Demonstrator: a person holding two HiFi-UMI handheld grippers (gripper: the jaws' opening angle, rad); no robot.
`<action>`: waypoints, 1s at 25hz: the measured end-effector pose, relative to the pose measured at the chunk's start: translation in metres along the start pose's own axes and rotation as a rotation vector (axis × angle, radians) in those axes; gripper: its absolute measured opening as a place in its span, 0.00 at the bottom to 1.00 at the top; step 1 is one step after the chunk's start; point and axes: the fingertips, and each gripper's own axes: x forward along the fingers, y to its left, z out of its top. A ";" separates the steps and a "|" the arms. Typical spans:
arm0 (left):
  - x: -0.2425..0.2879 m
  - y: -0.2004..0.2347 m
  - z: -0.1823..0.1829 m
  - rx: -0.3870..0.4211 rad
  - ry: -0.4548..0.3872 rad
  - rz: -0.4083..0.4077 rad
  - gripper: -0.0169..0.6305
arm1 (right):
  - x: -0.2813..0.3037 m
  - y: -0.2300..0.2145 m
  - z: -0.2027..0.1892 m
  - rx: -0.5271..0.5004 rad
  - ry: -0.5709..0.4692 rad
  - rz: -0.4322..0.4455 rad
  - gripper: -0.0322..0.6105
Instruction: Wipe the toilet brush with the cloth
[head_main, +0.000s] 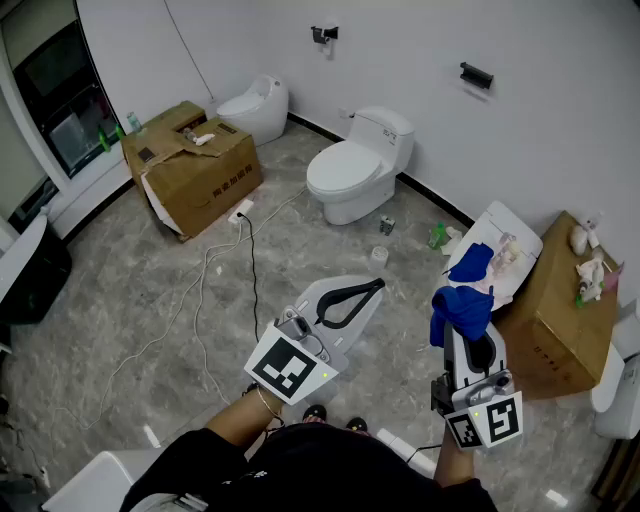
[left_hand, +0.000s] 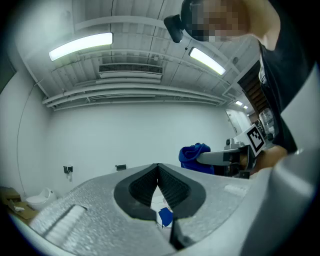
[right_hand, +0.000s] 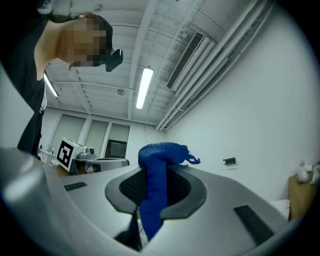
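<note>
Blue cloth (right_hand: 152, 200) is dangling pinched in the right claw (head_main: 463, 335), left claw (left_hand: 158, 172) is sitting pressed together, both well short of the toilet (head_main: 355, 170).

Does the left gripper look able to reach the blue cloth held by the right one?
Probably yes: the left gripper, shut and empty, has only open air between it and the cloth clamped in the right gripper.

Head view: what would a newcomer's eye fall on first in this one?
The bright blue cloth bunched in the shut right gripper, low on the right, stands out against the grey floor. Beside it at lower centre the left gripper is shut and empty. Behind them a white ceramic toilet stands by the far wall.
</note>
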 end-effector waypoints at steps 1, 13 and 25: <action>-0.001 0.000 0.000 -0.002 0.001 0.000 0.04 | 0.000 0.001 0.000 0.000 0.001 0.002 0.17; 0.000 -0.007 0.000 -0.015 -0.001 -0.013 0.03 | -0.008 -0.008 0.000 0.024 -0.024 -0.029 0.17; 0.016 -0.032 0.002 -0.009 0.004 -0.024 0.04 | -0.026 -0.024 0.004 0.043 -0.044 0.005 0.17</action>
